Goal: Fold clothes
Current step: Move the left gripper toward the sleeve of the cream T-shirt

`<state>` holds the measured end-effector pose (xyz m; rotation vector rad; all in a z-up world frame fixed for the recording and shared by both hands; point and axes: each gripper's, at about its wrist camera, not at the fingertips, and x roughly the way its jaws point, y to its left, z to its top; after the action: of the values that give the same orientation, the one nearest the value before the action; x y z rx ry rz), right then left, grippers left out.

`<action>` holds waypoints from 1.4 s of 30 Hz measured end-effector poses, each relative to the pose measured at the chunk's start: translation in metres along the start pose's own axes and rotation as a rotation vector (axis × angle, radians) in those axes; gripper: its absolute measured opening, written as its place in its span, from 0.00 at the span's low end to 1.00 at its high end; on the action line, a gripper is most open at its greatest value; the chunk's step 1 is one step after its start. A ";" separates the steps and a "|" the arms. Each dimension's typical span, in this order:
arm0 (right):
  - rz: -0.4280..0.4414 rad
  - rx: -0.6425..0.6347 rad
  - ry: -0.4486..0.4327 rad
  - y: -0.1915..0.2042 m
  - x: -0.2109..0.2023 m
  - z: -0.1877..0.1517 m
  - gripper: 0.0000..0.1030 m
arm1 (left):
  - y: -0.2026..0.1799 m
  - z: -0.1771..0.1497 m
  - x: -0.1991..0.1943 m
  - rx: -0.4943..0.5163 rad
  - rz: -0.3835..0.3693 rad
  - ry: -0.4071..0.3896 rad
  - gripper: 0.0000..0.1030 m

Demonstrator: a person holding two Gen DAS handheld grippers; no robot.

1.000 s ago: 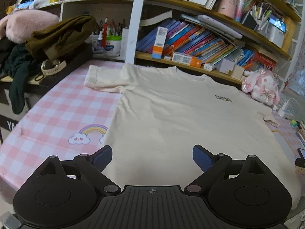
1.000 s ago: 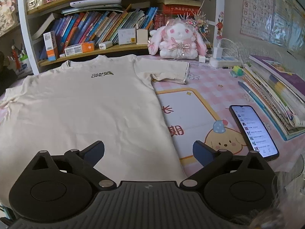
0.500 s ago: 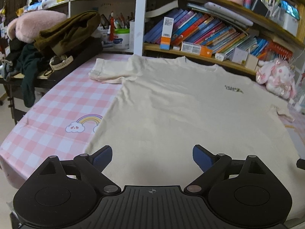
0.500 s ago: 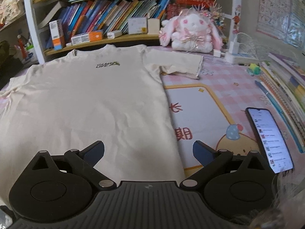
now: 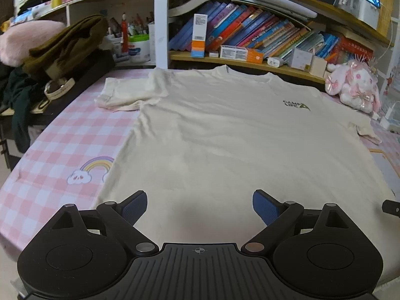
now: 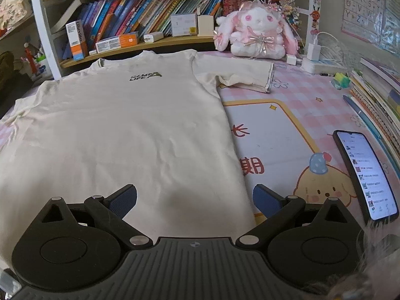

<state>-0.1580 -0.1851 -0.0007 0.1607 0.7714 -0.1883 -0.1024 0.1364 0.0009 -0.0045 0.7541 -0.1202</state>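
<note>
Pink-and-white checked cloth covers the table (image 5: pixel 50 135), and at its left edge sits a heap of dark green and olive clothes (image 5: pixel 57 47) beside a printed rainbow with a cloud (image 5: pixel 92 170). Spread flat across the middle, front side up, lies the cream short-sleeved T-shirt (image 5: pixel 225 135) with a small dark chest logo (image 5: pixel 296 105), its collar toward the bookshelf packed with colourful books (image 5: pixel 250 35) and both sleeves laid out to the sides. Above the shirt's near hem hang the left tongs (image 5: pixel 200 205), blue-padded fingers (image 5: pixel 133 203) wide apart and gripping nothing. Further right, the right tongs (image 6: pixel 195 198) are likewise spread and empty, straddling the shirt's right side edge. Beyond them sit a pink plush rabbit (image 6: pixel 257 35) against the shelf and a lit black smartphone (image 6: pixel 365 172) on the cartoon-printed mat (image 6: pixel 280 135).
</note>
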 end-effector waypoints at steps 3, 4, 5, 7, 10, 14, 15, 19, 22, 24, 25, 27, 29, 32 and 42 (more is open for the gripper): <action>-0.024 0.028 -0.006 0.010 0.003 0.002 0.97 | 0.012 0.008 0.009 0.018 -0.029 0.001 0.91; -0.033 0.037 -0.008 0.014 0.004 0.003 0.97 | 0.016 0.011 0.012 0.022 -0.037 0.005 0.91; -0.041 0.047 -0.008 0.019 0.004 0.004 0.97 | 0.021 0.016 0.015 0.026 -0.045 0.006 0.91; -0.057 0.064 -0.009 0.030 0.004 0.005 0.97 | 0.030 0.024 0.021 0.040 -0.061 0.003 0.91; -0.074 0.076 -0.019 0.049 0.006 0.007 0.97 | 0.045 0.034 0.029 0.063 -0.089 -0.002 0.91; -0.097 0.099 -0.027 0.073 0.009 0.007 0.97 | 0.069 0.047 0.044 0.080 -0.125 0.005 0.91; -0.103 0.104 -0.030 0.079 0.010 0.008 0.97 | 0.074 0.050 0.047 0.081 -0.135 0.010 0.91; -0.131 0.131 -0.037 0.101 0.014 0.006 0.97 | 0.098 0.063 0.062 0.070 -0.174 0.029 0.91; -0.148 0.140 -0.043 0.115 0.015 0.006 0.97 | 0.115 0.073 0.072 0.050 -0.175 0.035 0.91; -0.161 0.141 -0.045 0.123 0.015 0.005 0.97 | 0.126 0.080 0.079 0.035 -0.175 0.039 0.91; -0.167 0.141 -0.045 0.126 0.015 0.005 0.97 | 0.131 0.083 0.083 0.026 -0.174 0.041 0.91; -0.180 0.141 -0.044 0.133 0.015 0.004 0.97 | 0.143 0.089 0.091 0.002 -0.174 0.045 0.91; -0.195 0.138 -0.037 0.138 0.014 0.002 0.97 | 0.153 0.096 0.099 -0.026 -0.172 0.047 0.91; -0.214 0.133 -0.024 0.144 0.013 -0.001 0.97 | 0.167 0.105 0.111 -0.067 -0.171 0.044 0.91; -0.252 0.118 0.002 0.144 0.009 -0.006 0.97 | 0.191 0.133 0.146 -0.170 -0.150 0.035 0.91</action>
<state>-0.1231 -0.0448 -0.0006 0.1747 0.7819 -0.4729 0.1144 0.3053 -0.0102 -0.2212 0.7966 -0.1987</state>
